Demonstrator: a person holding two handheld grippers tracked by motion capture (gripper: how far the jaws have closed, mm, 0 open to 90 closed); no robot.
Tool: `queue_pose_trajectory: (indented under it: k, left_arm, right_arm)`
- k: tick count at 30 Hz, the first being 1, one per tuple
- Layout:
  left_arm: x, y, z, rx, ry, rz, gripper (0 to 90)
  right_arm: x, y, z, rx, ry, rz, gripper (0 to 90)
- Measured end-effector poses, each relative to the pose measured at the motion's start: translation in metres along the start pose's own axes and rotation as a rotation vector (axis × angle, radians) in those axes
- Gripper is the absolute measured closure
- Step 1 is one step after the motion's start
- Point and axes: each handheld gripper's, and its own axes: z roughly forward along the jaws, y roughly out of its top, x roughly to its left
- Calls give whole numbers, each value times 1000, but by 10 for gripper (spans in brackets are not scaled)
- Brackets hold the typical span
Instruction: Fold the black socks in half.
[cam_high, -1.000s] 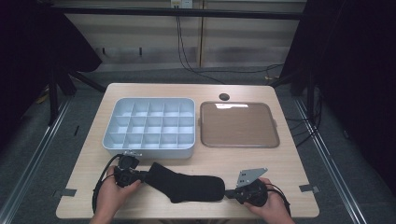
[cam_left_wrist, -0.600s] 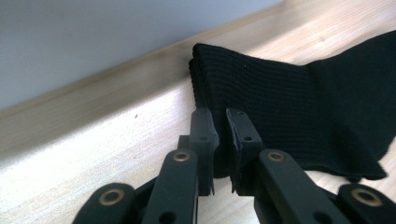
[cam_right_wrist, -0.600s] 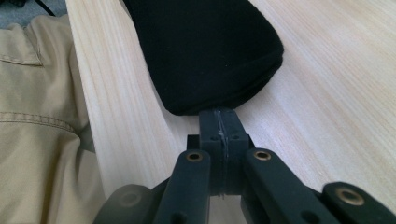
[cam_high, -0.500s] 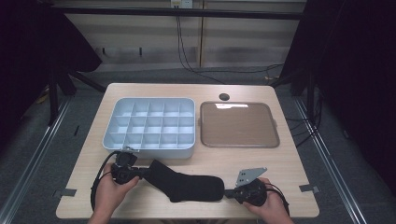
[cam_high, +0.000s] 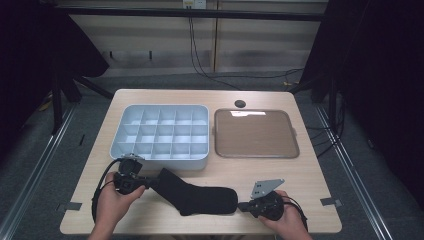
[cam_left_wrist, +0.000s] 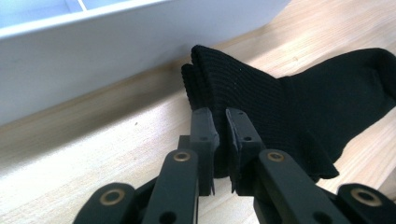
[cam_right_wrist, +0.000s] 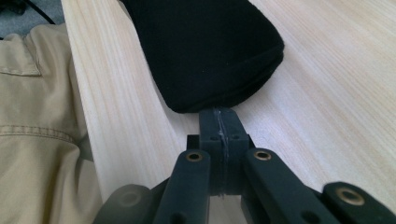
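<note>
Since the earlier frame, left gripper (cam_left_wrist: 219, 140) has lifted slightly, jaws pinching the black sock's (cam_high: 197, 196) ribbed cuff (cam_left_wrist: 219, 79), presumably to raise it. Sock lies along the table's (cam_high: 310, 172) near edge, before the compartment organizer (cam_high: 161, 136). Right gripper (cam_right_wrist: 219, 122), pressed together empty, rests at the toe (cam_right_wrist: 224, 79).

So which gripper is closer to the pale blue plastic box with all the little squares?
Left. The left gripper sits just in front of the pale blue plastic compartment box, pinching the black sock's cuff. The right gripper is farther off, at the sock's toe.
</note>
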Motion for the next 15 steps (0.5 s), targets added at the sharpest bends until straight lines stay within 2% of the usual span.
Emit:
queue_pose_trajectory:
  k: [6, 15]
  left_arm:
    - [0, 3, -7, -14, -10, -2, 822]
    - [-3, 7, -10, -7, -13, 11, 822]
  right_arm:
    - [1, 3, 3, 0, -5, 4, 900]
    - [5, 7, 7, 5, -8, -4, 900]
